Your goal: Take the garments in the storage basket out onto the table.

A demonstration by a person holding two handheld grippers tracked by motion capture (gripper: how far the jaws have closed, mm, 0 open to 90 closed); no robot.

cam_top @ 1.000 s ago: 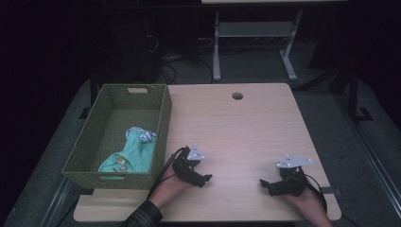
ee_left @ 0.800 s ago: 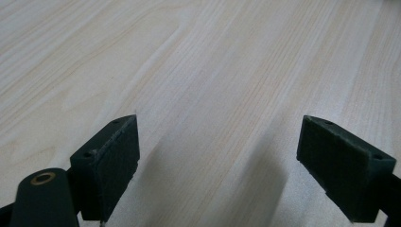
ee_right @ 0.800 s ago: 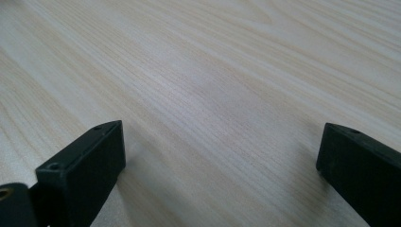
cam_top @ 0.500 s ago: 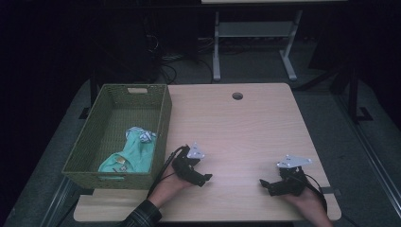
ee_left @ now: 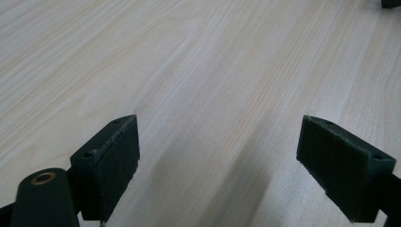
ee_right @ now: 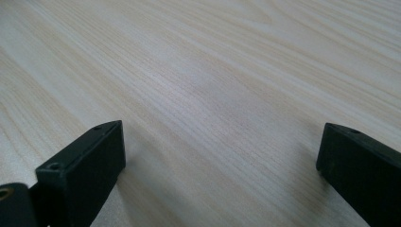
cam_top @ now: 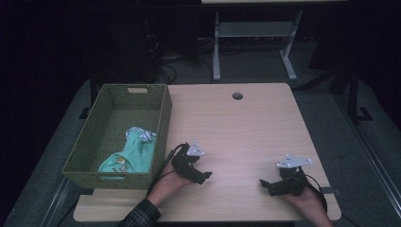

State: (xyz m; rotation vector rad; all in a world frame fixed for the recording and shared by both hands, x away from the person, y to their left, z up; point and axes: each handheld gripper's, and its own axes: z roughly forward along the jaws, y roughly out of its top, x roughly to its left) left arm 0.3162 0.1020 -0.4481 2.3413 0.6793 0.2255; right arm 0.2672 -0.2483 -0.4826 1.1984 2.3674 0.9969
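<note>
While both grippers sat low on the near part of the wooden table (cam_top: 246, 127), neither one had anything between its jaws. From above, the left gripper (cam_top: 204, 177) lay close to the near right corner of the woven basket (cam_top: 163, 118), pointing across the table toward the person's right. The right gripper (cam_top: 265, 184) lay well apart from it, near the table's right front corner, pointing back toward the left one, so the two faced each other over a bare stretch of wood. Each was held from below by a hand; a plaid sleeve (cam_top: 139, 215) showed at the left wrist. A grey three-cornered plate sat on top of each gripper.

Seen along the left gripper (ee_left: 217, 156), its two black jaws stood wide apart, with plain pale wood grain between them and a soft shadow on the board. Seen along the right gripper (ee_right: 220, 175), the jaws were likewise spread wide, again with plain wood between them.

The green basket stood on the left side of the table, its long side running away from the person. Inside it, toward the near right end, lay a crumpled mint-green cloth (cam_top: 135, 153) with a paler, patterned bit at its far end. The cloth was just over the basket wall from the left gripper, not touched by it. A round hole (cam_top: 237, 96) was set in the tabletop near the far edge.
</note>
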